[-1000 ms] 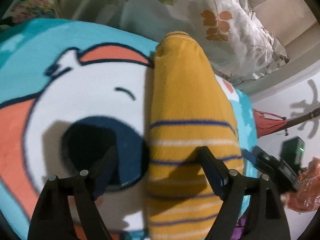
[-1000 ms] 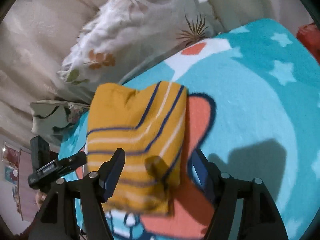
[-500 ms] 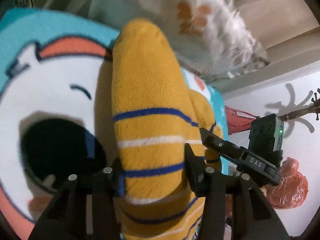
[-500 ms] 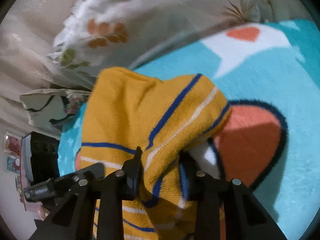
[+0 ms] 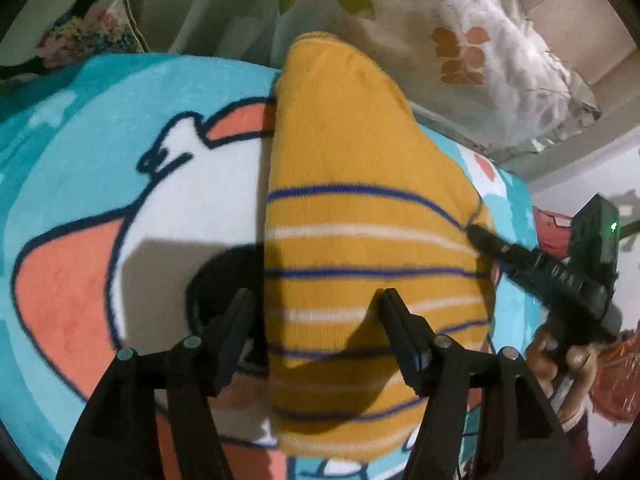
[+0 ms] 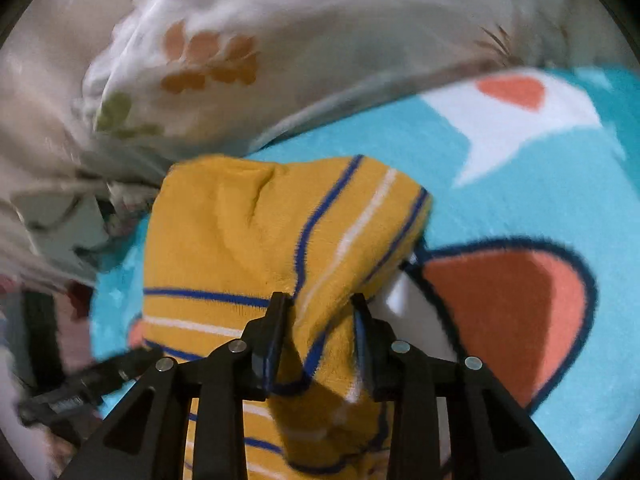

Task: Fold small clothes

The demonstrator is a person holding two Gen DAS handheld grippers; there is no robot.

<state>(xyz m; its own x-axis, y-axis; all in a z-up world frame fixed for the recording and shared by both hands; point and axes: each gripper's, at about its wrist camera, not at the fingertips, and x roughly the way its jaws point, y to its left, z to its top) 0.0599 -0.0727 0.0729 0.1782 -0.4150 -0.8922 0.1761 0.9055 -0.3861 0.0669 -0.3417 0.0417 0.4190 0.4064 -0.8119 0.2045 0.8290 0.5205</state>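
A small yellow garment (image 5: 360, 208) with blue and white stripes lies folded on a cartoon blanket (image 5: 100, 152). My left gripper (image 5: 316, 312) is open just above the garment's near edge, one finger on each side of its left part. In the right wrist view my right gripper (image 6: 318, 312) is shut on a raised fold of the same garment (image 6: 248, 232), lifting its right edge off the blanket (image 6: 520, 184). The right gripper also shows at the right of the left wrist view (image 5: 540, 264), touching the garment's far right edge.
A floral pillow (image 5: 480, 52) lies behind the garment at the head of the bed, and also shows in the right wrist view (image 6: 248, 52). A second patterned cushion (image 5: 76, 36) is at the far left. A red bag (image 5: 616, 376) sits off the bed's right side.
My left gripper closed on the garment half a second ago and has since opened. My right gripper closed on the right edge and still holds it raised.
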